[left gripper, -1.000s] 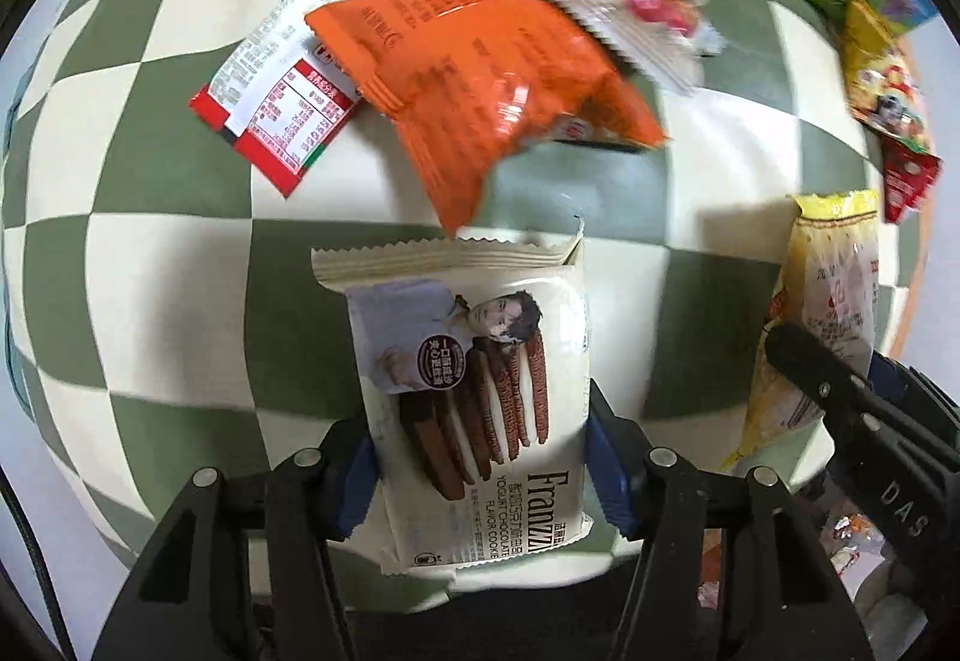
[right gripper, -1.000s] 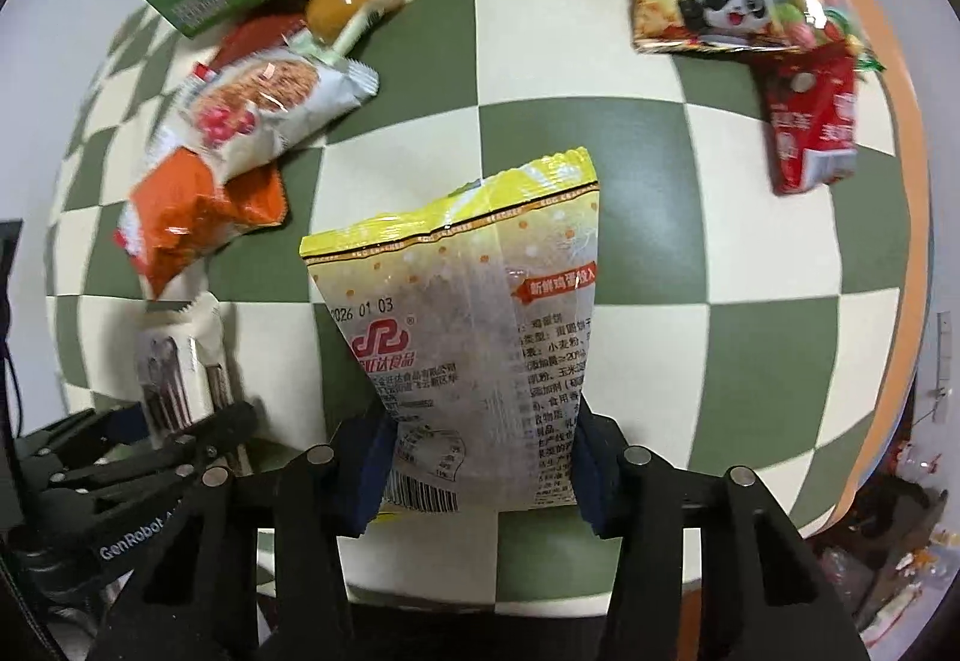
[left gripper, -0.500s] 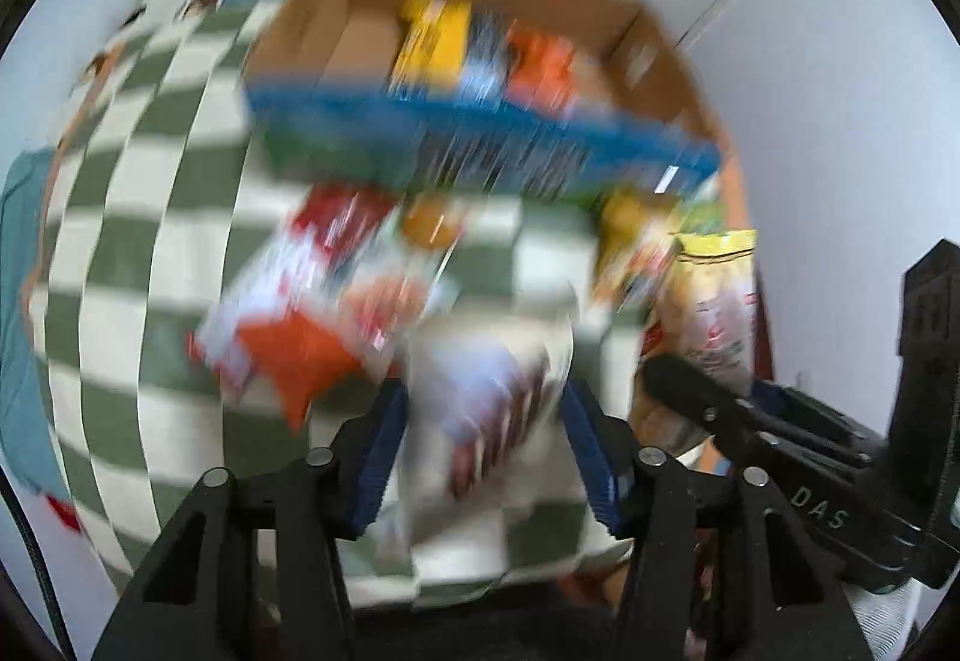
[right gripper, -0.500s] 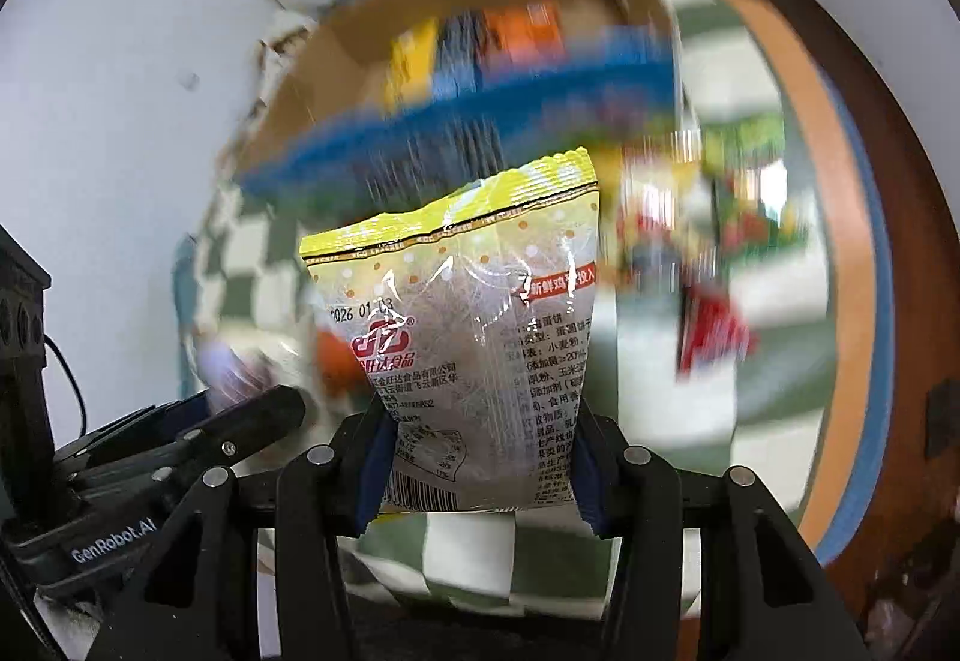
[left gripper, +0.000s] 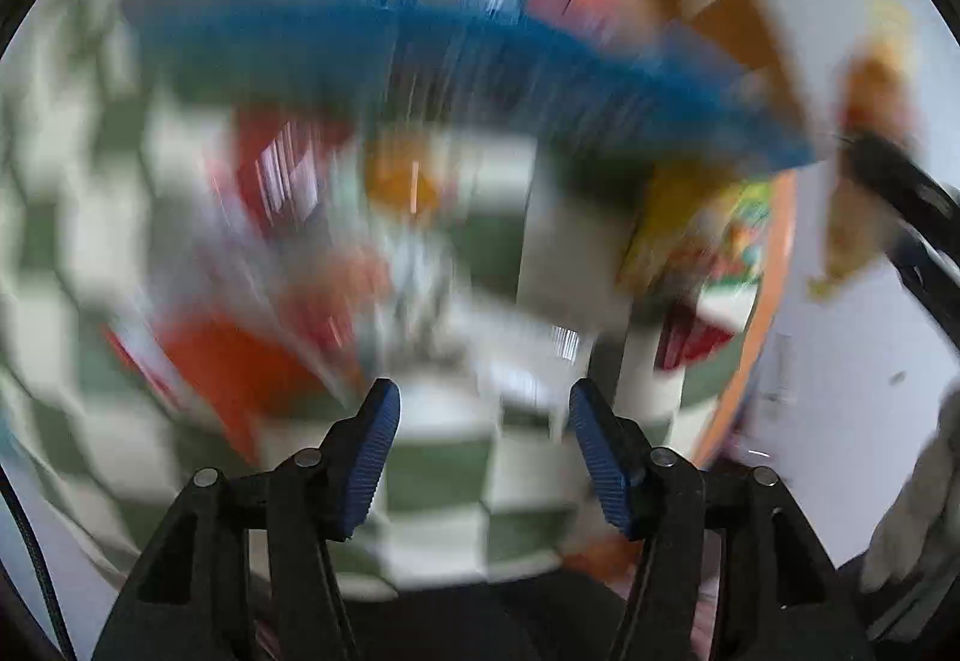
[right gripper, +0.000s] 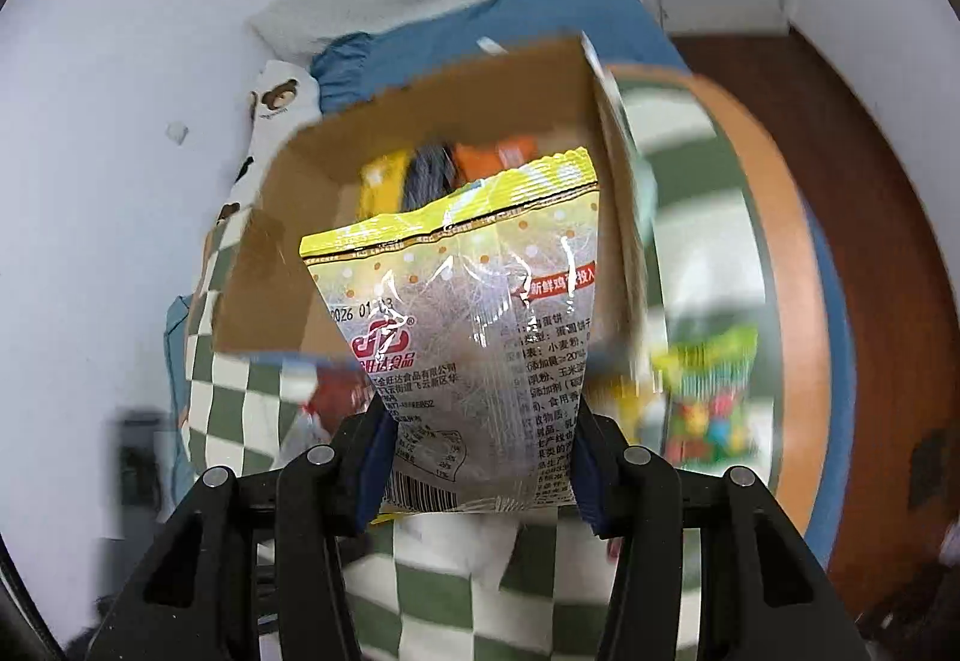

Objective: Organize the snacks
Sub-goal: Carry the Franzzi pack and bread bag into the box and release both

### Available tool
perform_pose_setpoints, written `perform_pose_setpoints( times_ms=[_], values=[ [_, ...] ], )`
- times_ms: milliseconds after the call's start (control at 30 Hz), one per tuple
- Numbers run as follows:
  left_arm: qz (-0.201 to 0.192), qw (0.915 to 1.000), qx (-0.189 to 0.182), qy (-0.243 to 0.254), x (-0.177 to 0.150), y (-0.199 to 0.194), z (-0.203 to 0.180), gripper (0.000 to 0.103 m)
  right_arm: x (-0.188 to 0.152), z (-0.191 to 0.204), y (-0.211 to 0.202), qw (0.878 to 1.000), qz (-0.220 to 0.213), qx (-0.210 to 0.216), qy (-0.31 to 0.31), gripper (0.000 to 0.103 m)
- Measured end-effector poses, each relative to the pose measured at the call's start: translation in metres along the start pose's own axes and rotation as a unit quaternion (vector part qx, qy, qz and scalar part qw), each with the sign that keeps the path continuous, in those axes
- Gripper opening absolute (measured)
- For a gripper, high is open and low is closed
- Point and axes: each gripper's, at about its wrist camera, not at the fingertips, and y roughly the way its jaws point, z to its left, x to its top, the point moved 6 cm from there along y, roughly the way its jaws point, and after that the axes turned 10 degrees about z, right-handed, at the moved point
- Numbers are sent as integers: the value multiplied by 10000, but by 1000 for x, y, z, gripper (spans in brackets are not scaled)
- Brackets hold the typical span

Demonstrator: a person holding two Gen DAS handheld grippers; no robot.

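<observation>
Your left gripper [left gripper: 483, 451] no longer has the cookie packet: a second ago its blue fingers [left gripper: 372, 457] pinched the packet from both sides, and now they stand apart with only blurred checkered cloth [left gripper: 432, 469] showing between them. Where the packet went cannot be told from the smeared left view. Both of your cameras have swung up from looking down at the cloth. The cardboard box [right gripper: 312, 217], which only edged the top of the right view before, now sits open behind the yellow snack bag [right gripper: 480, 337], with packets inside it visible. The left view has blurred far more than before.
</observation>
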Motion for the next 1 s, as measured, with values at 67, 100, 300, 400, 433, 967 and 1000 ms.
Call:
perform_pose_setpoints(
  times_ms=[67,100,300,400,433,967,1000],
  values=[
    [512,9941,-707,-637,-6,35,12,57,-23,-17,8,9995,59,-9,300,53],
    [661,9884,-989,-945,-6,48,17,57,-32,-25,14,9989,110,14,455,53],
    [533,9626,-1815,-1939,34,65,25,59,-76,-66,44,9936,387,-234,1032,53],
    [649,9659,-1471,-2029,43,77,25,64,-84,-73,55,9921,490,-306,1117,53],
    [687,9684,-1286,-2025,46,84,25,64,-87,-73,58,9920,507,-349,1100,53],
    [280,9922,1000,688,32,93,2,68,-146,-55,125,9855,1443,-798,406,61],
    [171,9957,825,374,36,93,7,68,-145,-56,129,9855,1424,-825,411,61]
  ],
)
